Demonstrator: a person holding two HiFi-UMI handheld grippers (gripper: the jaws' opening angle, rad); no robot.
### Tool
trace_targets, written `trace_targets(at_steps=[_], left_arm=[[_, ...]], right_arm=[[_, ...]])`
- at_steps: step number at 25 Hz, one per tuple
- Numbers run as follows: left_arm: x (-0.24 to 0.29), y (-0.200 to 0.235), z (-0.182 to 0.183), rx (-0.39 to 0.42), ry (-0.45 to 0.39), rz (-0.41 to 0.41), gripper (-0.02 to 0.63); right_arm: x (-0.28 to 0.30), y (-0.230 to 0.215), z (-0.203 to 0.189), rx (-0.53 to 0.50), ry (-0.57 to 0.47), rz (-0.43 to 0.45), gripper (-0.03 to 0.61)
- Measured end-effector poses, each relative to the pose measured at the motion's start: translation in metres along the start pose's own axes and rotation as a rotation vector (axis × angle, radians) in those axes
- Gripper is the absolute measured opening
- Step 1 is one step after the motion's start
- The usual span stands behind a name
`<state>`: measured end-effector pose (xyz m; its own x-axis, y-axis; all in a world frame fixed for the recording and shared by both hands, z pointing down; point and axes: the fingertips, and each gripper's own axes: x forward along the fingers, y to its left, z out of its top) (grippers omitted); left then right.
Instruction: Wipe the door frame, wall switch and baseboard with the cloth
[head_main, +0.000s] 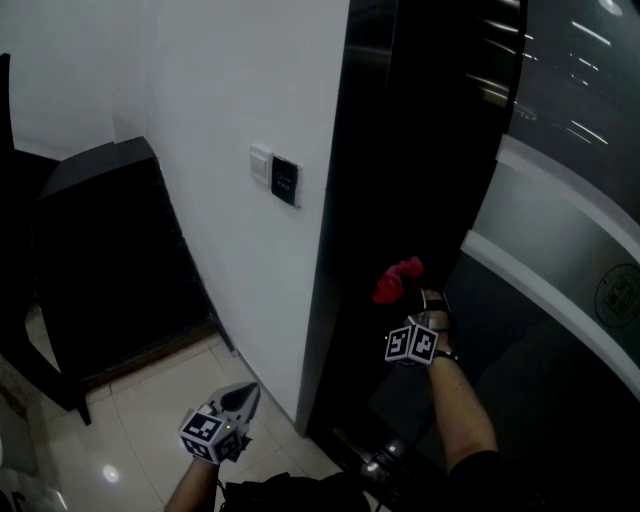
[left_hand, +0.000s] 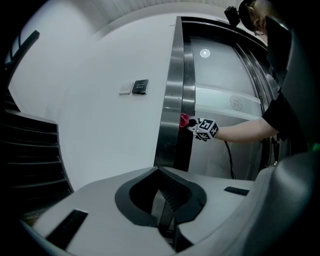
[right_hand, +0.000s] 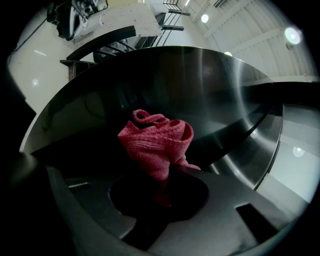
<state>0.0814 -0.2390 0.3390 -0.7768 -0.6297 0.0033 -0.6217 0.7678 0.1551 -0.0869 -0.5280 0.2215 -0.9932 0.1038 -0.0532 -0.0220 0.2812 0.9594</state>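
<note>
A crumpled red cloth is pressed against the dark, shiny metal door frame, about halfway up. My right gripper is shut on the cloth, which also shows in the left gripper view. On the white wall left of the frame sits the wall switch, beside a dark panel. My left gripper hangs low over the tiled floor, away from the wall, its jaws shut together on nothing.
A dark slatted cabinet stands against the wall at the left, with a dark furniture leg in front of it. Light floor tiles lie below. Right of the frame is a glass door with a pale band.
</note>
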Motion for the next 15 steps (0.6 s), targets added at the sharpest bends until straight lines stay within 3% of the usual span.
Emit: trace_targets(at_steps=[15], left_arm=[[-0.001,0.007,-0.009,-0.021,0.013,0.026,-0.008]], right_arm=[[-0.005,0.063,-0.019,0.027,0.047,0.119,0.060]])
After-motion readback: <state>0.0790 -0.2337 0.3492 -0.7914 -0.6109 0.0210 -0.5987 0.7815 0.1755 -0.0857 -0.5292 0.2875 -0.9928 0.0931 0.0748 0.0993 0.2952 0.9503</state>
